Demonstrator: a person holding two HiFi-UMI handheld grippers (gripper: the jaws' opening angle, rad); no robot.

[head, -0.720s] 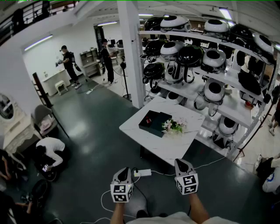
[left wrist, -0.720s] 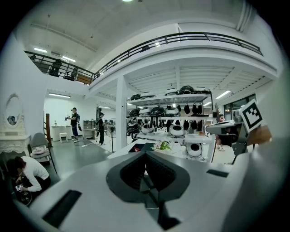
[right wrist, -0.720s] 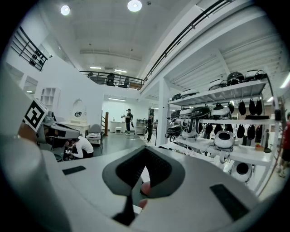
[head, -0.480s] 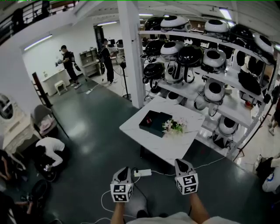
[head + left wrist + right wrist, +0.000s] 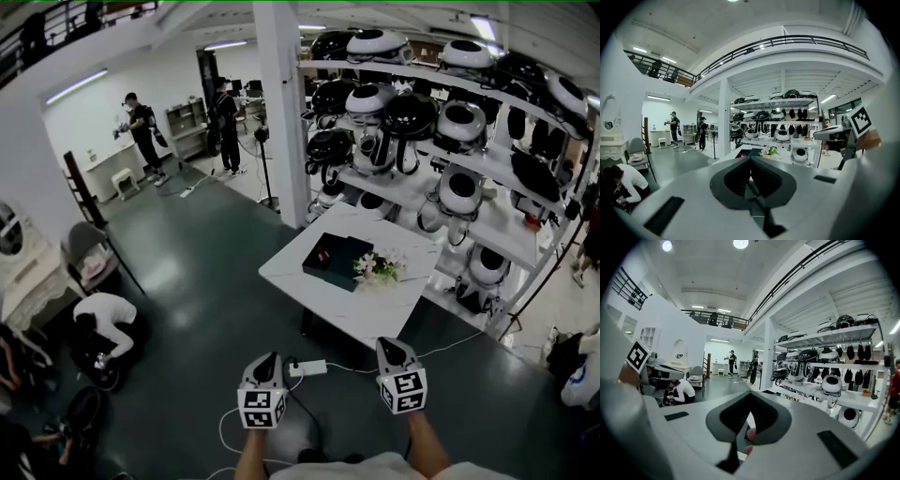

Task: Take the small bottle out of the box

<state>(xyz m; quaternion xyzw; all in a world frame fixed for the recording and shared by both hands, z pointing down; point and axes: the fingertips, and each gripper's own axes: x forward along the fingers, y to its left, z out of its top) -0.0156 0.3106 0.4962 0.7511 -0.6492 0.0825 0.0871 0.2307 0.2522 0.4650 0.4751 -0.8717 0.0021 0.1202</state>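
A dark open box (image 5: pixel 336 256) lies on the white table (image 5: pixel 309 286) some way ahead of me, with a small red thing (image 5: pixel 322 253) inside; a bottle is too small to make out. Pink and white flowers (image 5: pixel 380 269) lie beside the box. My left gripper (image 5: pixel 267 360) and right gripper (image 5: pixel 388 345) are held side by side over the dark floor, well short of the table, both shut and empty. The left gripper view looks past the left gripper (image 5: pixel 751 161) to the box (image 5: pixel 742 153) and flowers (image 5: pixel 769 151). In the right gripper view the right gripper (image 5: pixel 749 404) hides most of the table.
A white pillar (image 5: pixel 281 103) and shelves of black and white domed robot parts (image 5: pixel 441 122) stand behind the table. A power strip with cable (image 5: pixel 307 368) lies on the floor between me and the table. A person crouches at left (image 5: pixel 105 319); two people stand far off (image 5: pixel 141 127).
The head view has shifted slightly, so table and box sit a little further right. Both grippers keep their places and stay shut.
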